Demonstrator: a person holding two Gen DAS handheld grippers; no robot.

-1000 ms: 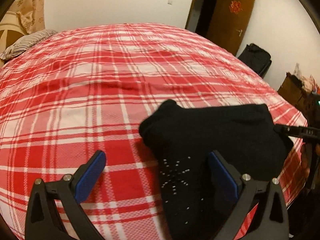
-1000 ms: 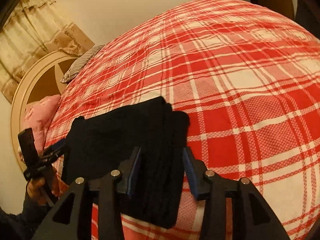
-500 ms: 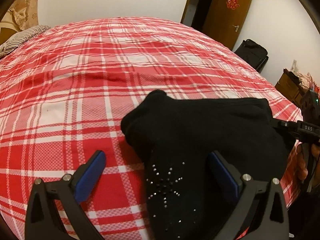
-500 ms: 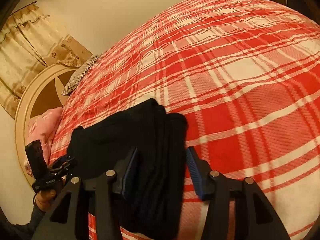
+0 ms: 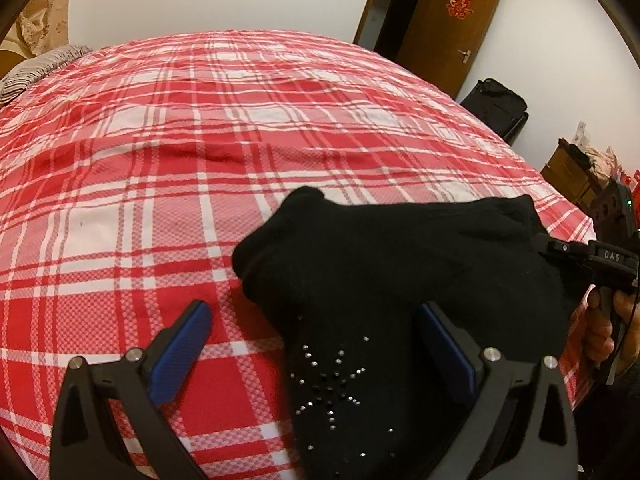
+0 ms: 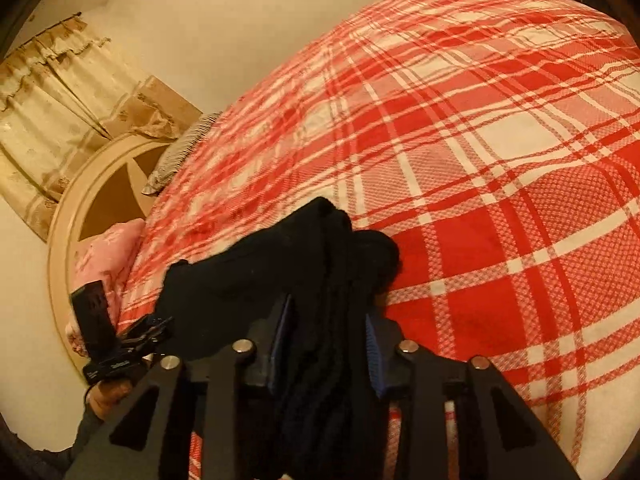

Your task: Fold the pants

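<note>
The black pants (image 5: pixel 384 280) lie folded in a thick bundle near the front edge of the red plaid bed (image 5: pixel 200 140); a rhinestone star pattern shows on the near part. My left gripper (image 5: pixel 316 340) is open, its blue pads wide apart, the right pad against the bundle. In the right wrist view my right gripper (image 6: pixel 328 332) is shut on the edge of the pants (image 6: pixel 280 264) and holds the stacked layers between its blue pads. The right gripper also shows at the pants' far right end in the left wrist view (image 5: pixel 552 248).
A striped pillow (image 5: pixel 36 68) lies at the bed's far left corner. A pink pillow (image 6: pixel 104 256) and round headboard (image 6: pixel 72 200) are at the left. An open brown door (image 5: pixel 448 24), a black bag (image 5: pixel 496 108) and a cluttered cabinet (image 5: pixel 580 168) stand beyond the bed's right side.
The right gripper has closed further on the pants' edge and lifted it, bunching the layers. The left gripper has stayed open while the bundle shifted slightly left in its view.
</note>
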